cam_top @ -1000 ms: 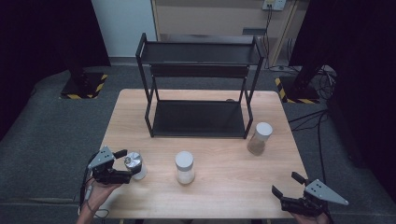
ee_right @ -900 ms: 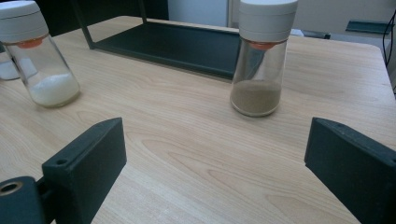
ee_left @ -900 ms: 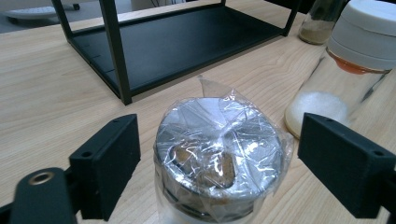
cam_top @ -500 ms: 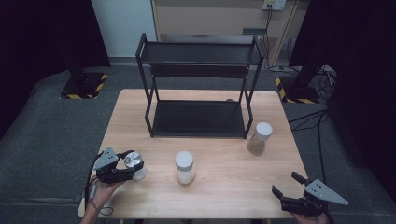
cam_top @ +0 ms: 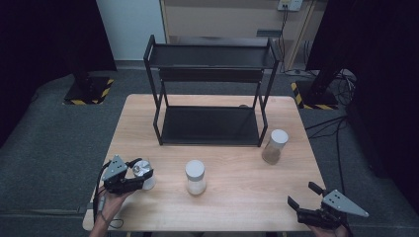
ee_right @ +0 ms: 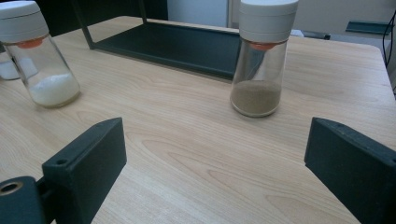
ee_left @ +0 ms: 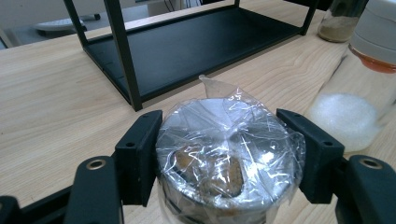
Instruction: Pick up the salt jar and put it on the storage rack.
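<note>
Left tool point(ee_left: 224, 154) brackets the film-wrapped jar point(ee_left: 227, 154), jaws at its sides, contact uncertain; right tool point(ee_right: 224, 177) gapes empty; film likely slippery, glass fragile, so hold below the rim

L gripper point(cam_top: 132, 174) moved in; fingers point(ee_left: 138, 156) now either side of foil-topped jar point(ee_left: 227, 158).

The foil-covered jar point(ee_left: 229, 154) runs off the bottom edge, its base unseen.

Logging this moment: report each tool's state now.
Left tool: shut on the film-covered jar.
Right tool: open, holding nothing, over bare table.
</note>
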Demonstrator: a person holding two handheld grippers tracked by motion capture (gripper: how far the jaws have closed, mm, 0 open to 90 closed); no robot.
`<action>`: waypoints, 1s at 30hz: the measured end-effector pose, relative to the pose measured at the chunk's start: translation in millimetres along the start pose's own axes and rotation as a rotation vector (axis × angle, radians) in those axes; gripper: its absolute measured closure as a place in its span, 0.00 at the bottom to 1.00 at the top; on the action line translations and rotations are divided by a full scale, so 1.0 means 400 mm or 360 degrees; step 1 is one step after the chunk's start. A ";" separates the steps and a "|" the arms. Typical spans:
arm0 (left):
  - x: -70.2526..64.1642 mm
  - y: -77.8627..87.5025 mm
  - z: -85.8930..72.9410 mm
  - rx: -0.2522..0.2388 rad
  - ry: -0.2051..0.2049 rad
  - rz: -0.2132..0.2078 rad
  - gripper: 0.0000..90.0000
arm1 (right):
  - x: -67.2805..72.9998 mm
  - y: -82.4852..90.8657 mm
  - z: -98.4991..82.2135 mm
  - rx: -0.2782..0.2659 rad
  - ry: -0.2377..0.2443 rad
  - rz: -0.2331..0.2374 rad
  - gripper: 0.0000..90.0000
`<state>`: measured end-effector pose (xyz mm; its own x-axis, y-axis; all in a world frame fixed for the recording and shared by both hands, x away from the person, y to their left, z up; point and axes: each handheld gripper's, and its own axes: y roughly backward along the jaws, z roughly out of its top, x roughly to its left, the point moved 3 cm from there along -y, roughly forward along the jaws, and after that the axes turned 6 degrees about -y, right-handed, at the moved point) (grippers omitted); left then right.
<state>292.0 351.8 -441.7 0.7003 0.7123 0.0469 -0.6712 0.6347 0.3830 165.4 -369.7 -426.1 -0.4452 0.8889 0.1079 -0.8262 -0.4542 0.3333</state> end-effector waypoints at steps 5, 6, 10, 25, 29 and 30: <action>-0.008 -0.006 0.019 0.0005 -0.0003 0.0007 0.37 | 0.000 0.000 0.000 -0.0001 -0.0004 0.0001 0.06; -0.009 -0.008 0.022 0.0002 -0.0009 0.0008 0.37 | 0.000 0.000 0.000 -0.0002 -0.0004 -0.0001 0.06; -0.015 -0.016 0.037 0.0000 -0.0012 0.0008 0.37 | 0.000 0.000 -0.001 -0.0003 -0.0003 0.0001 0.06; -0.030 -0.058 0.087 -0.0008 -0.0010 0.0011 0.37 | -0.001 0.000 -0.001 -0.0006 -0.0004 0.0003 0.06; -0.033 -0.071 0.101 -0.0012 -0.0002 0.0005 0.37 | -0.002 0.000 -0.001 -0.0007 -0.0006 0.0003 0.06; -0.034 -0.074 0.106 -0.0007 0.0000 0.0005 0.37 | -0.002 0.000 -0.001 -0.0008 -0.0005 0.0004 0.06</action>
<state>312.6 310.5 -414.8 0.6983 0.7142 0.0482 -0.6744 0.6338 0.3788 165.4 -370.5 -426.6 -0.4462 0.8880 0.1116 -0.8268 -0.4567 0.3285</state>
